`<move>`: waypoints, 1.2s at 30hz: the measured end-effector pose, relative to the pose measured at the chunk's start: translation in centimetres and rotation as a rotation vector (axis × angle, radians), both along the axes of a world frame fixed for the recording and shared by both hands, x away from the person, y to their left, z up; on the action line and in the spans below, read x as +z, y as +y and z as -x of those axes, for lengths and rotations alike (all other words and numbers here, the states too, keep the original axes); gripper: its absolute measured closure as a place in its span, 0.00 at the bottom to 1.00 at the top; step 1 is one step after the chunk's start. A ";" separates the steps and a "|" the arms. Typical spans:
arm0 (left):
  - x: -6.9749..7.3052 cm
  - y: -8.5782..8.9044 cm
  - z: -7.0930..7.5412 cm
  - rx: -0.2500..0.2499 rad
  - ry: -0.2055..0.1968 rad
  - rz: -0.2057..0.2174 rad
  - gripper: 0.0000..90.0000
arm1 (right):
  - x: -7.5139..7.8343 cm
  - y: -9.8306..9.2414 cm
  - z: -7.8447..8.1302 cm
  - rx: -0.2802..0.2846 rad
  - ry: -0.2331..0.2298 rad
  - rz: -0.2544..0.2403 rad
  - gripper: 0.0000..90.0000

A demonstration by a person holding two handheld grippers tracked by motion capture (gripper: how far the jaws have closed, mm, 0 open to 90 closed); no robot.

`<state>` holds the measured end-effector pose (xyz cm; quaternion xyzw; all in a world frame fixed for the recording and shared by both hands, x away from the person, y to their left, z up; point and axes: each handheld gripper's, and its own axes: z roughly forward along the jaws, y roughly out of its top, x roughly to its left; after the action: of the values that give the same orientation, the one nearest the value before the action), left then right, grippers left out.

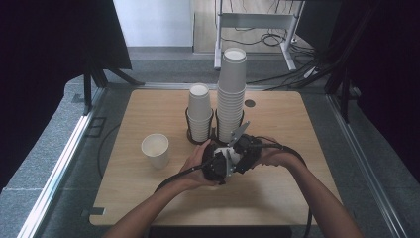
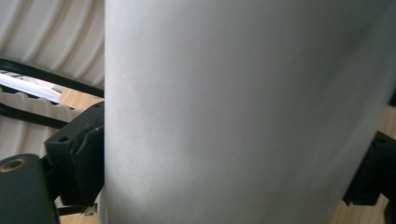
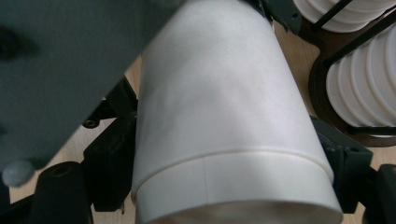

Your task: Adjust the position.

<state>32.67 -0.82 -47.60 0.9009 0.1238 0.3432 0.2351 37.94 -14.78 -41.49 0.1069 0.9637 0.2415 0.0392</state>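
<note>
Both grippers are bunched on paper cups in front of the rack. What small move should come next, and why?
Probably draw the two grippers apart along the cups' axis. The right gripper view shows one cup nested in another, a seam ringing them, with the right gripper astride the outer one and the left gripper astride the cup wall. One cup already stands alone, so separating looks like the aim.

Black grippers (image 1: 229,161), trailing black cables, bare forearms

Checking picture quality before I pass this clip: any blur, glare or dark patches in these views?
High view: sharp and evenly lit on the table, black at both sides. Left gripper view: the paper cup is very close, soft and featureless. Right gripper view: the nested cups are fairly crisp, a blurred dark gripper body top left; no glare.
</note>
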 end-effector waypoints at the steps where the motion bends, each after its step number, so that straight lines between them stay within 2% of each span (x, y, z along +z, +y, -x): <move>1: 0.1 0.1 0.0 -0.004 0.017 0.005 0.05 | -0.1 -0.1 0.1 0.000 -0.004 0.004 0.23; 2: 0.1 0.2 0.0 -0.012 0.028 0.011 0.03 | -0.2 -0.2 0.0 0.000 -0.009 0.007 0.23; 4: 0.1 0.4 0.0 -0.004 0.017 0.029 0.01 | -0.5 -0.7 0.0 -0.010 -0.010 0.007 0.23; 5: 0.1 0.5 0.0 0.001 0.019 0.051 0.00 | -0.6 -0.8 -0.1 -0.014 -0.010 0.001 0.23; 6: 0.3 0.7 0.0 0.003 0.018 0.048 0.00 | -0.7 -1.0 -0.1 -0.026 -0.011 -0.009 0.23; 10: 0.5 1.3 0.0 0.012 0.028 0.079 0.00 | -1.1 -1.8 -0.4 -0.066 -0.018 -0.039 0.23; 15: 0.7 2.0 0.3 0.034 0.039 0.112 0.00 | -1.7 -2.4 -0.7 -0.122 -0.027 -0.089 0.23; 19: 0.8 2.5 0.6 0.049 0.045 0.149 0.02 | -1.9 -2.5 -0.6 -0.148 -0.045 -0.135 0.23; 24: 0.7 3.1 1.2 0.059 0.058 0.176 0.03 | -2.0 -2.7 -0.5 -0.185 -0.062 -0.197 0.23; 31: 0.6 3.8 1.8 0.070 0.103 0.257 0.07 | -2.3 -2.9 -0.4 -0.227 -0.066 -0.264 0.23; 34: 0.4 4.1 1.9 0.084 0.151 0.314 0.09 | -2.3 -2.9 -0.3 -0.244 -0.074 -0.283 0.23; 36: 0.5 4.3 2.0 0.107 0.152 0.332 0.11 | -2.2 -2.8 -0.2 -0.249 -0.075 -0.299 0.23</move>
<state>30.63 3.48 -47.14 0.8651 0.2438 0.2611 0.3521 38.18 -17.61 -43.72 0.2210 0.8943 0.3789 0.0884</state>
